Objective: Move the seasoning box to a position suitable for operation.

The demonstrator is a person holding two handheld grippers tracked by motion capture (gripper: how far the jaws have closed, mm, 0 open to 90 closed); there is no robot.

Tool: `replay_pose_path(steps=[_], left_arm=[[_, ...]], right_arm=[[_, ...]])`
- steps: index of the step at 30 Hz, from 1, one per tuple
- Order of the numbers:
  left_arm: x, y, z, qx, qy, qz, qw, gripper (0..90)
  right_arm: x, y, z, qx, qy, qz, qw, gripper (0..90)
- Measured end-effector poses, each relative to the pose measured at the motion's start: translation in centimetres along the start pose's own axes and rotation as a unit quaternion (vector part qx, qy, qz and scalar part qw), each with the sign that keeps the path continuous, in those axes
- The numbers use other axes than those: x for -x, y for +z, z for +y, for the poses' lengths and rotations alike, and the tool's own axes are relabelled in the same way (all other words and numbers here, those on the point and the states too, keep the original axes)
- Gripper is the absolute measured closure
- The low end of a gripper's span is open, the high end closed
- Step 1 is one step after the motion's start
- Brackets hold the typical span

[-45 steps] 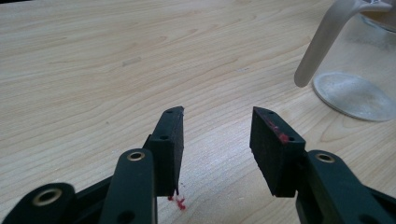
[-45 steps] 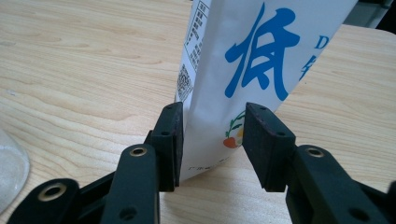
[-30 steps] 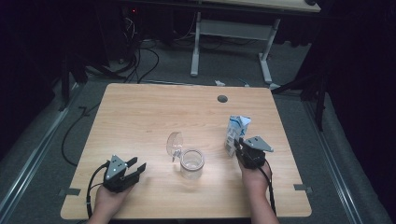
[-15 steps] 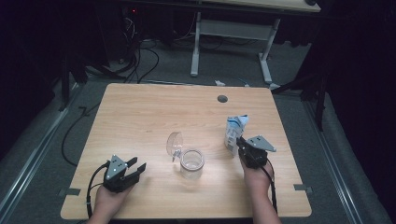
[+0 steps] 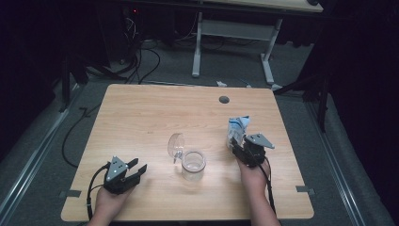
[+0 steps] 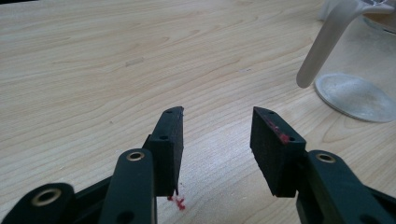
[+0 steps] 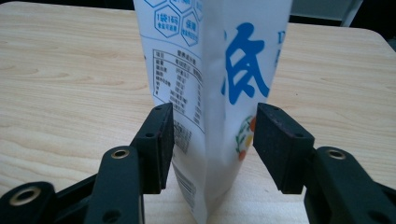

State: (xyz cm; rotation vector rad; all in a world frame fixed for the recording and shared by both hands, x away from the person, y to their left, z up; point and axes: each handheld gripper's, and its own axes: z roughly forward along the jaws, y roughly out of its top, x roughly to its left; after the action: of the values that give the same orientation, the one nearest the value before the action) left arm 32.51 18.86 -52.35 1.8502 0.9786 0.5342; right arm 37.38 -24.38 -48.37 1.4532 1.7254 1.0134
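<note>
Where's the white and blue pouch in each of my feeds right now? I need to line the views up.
High view: the pouch stands upright at right of centre on the table, just ahead of the right gripper.
Right gripper view: the pouch rises at centre, between the open jaws.
Left gripper view: not in it; a clear jug sits at upper right.
Shared landmark: the light wood tabletop; the jug links the high and left gripper views.

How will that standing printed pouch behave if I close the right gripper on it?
The pouch looks like thin film, so it will probably crumple. Standing tall on a narrow base, it may tip. The right gripper, open, straddles its creased edge.
</note>
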Motion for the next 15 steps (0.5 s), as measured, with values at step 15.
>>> replay_pose_path(steps=[15], left_arm=[[-0.28,-0.09,-0.03,0.001,-0.004,-0.001,1.0,54.6]], right_arm=[[-0.37,0.75,0.75,0.019,-0.015,-0.028,0.9993,49.5]])
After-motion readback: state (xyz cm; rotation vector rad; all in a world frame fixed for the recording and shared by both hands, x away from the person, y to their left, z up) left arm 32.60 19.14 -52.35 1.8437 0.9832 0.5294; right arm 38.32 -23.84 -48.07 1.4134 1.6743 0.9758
